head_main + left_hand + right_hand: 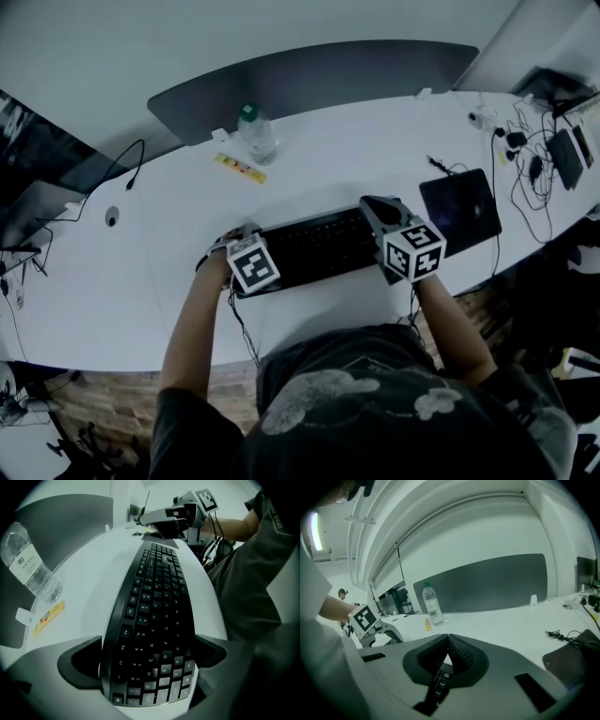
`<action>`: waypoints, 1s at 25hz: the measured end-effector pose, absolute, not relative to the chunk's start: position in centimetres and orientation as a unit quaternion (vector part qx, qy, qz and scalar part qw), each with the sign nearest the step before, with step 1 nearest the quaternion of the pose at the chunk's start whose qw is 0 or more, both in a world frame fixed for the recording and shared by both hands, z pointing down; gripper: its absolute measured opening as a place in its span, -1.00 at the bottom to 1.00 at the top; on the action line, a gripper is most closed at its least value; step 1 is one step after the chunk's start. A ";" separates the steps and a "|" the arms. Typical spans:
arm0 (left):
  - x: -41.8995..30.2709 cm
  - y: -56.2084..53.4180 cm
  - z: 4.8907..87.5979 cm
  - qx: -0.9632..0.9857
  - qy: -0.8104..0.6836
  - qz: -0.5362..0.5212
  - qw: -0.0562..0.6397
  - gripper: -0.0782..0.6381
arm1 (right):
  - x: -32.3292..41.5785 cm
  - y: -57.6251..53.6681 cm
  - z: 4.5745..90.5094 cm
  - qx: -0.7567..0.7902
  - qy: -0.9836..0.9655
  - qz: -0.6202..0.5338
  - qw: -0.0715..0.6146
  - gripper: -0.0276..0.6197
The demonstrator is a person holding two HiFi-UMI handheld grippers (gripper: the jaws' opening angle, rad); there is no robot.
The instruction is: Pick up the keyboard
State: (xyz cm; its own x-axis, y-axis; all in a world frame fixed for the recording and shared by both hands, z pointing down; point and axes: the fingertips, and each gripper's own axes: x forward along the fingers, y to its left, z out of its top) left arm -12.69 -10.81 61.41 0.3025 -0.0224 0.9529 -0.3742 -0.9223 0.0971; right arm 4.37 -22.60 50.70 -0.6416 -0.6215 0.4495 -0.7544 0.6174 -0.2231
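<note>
My left gripper (149, 638) has its fingers (79, 663) spread wide, straddling the left end of the keyboard (319, 246) that's flat on the white surface (328, 159). I can't see any squeeze. The right gripper (448, 641) has its fingers (461, 656) pinched shut on nothing over the right end, with only a few keys peeking out underneath. In the head view the marker cubes (253, 263) hide both ends.
</note>
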 end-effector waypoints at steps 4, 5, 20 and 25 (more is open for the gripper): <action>-13.0 -9.8 62.5 0.757 -0.102 0.621 0.173 0.85 | 4.1 -23.0 51.0 0.385 -0.885 0.197 0.173 -0.91; -12.9 -9.7 62.7 0.753 -0.096 0.626 0.179 0.85 | 4.1 -23.0 51.1 0.384 -0.885 0.198 0.174 -0.91; -13.2 -8.9 63.0 0.700 -0.081 0.684 0.188 0.86 | 3.7 -23.2 51.5 0.362 -0.891 0.191 0.196 -0.91; -13.2 -9.2 62.5 0.701 -0.103 0.687 0.162 0.86 | 3.2 -23.5 51.6 0.331 -0.897 0.185 0.228 -0.91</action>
